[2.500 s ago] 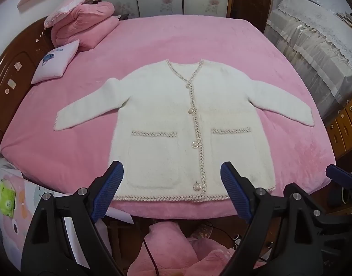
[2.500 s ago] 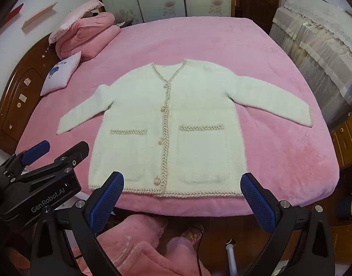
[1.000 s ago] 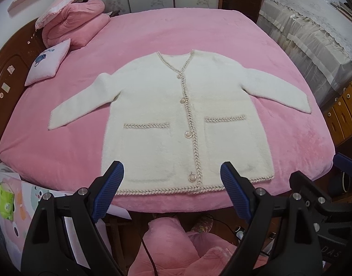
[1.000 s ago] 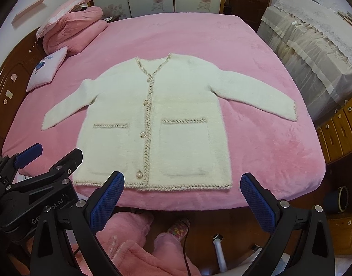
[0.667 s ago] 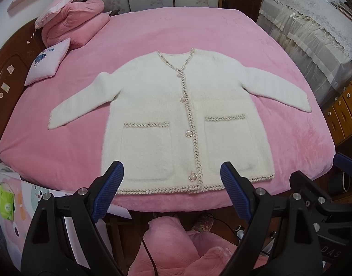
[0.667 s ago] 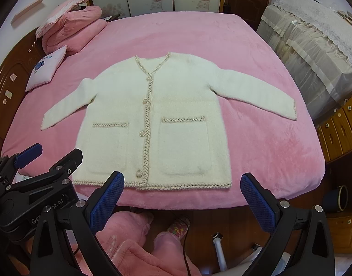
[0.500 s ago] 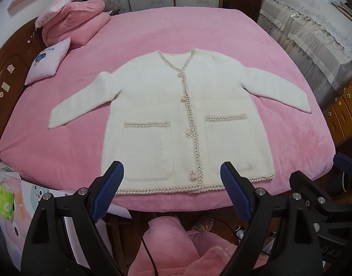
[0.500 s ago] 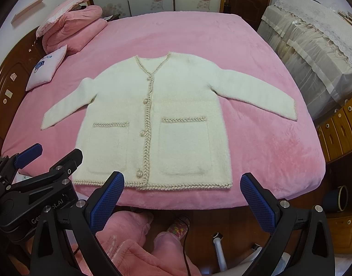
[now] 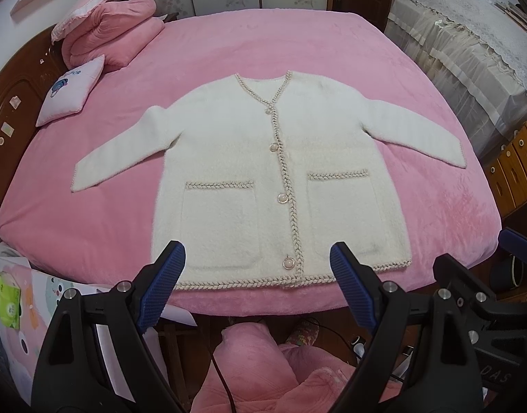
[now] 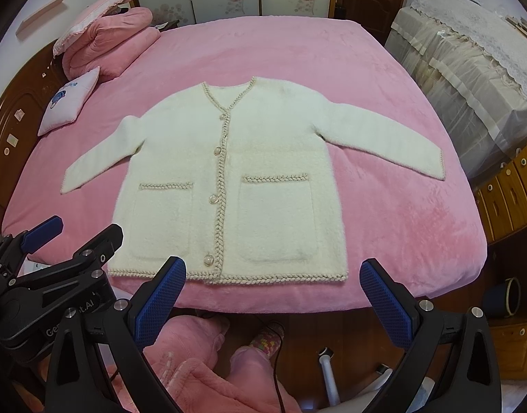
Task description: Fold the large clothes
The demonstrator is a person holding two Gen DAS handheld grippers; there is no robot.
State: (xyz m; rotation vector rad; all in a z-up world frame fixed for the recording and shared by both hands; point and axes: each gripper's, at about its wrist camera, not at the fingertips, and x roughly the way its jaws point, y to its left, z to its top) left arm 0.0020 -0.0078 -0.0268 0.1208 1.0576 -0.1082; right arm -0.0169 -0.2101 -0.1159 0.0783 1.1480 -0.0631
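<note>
A cream fuzzy cardigan [image 9: 263,179] with braided trim, pearl buttons and two pockets lies flat and buttoned on the pink bed [image 9: 297,41], both sleeves spread out; it also shows in the right wrist view [image 10: 229,179]. My left gripper [image 9: 256,282] is open and empty, hovering in front of the hem at the bed's near edge. My right gripper [image 10: 272,289] is open and empty, also held off the near edge by the hem. The left gripper's body shows in the right wrist view [image 10: 56,275].
Folded pink bedding [image 9: 108,34] and a small pillow [image 9: 72,93] sit at the bed's far left by the wooden headboard [image 9: 8,103]. A lace-covered cabinet [image 9: 470,51] and wooden drawers [image 9: 514,168] stand on the right. Pink-clad legs [image 10: 211,371] are below.
Both grippers stay open. The views have held nearly still over the last second; before that they had shifted slightly so the cardigan sits a little higher in frame.
</note>
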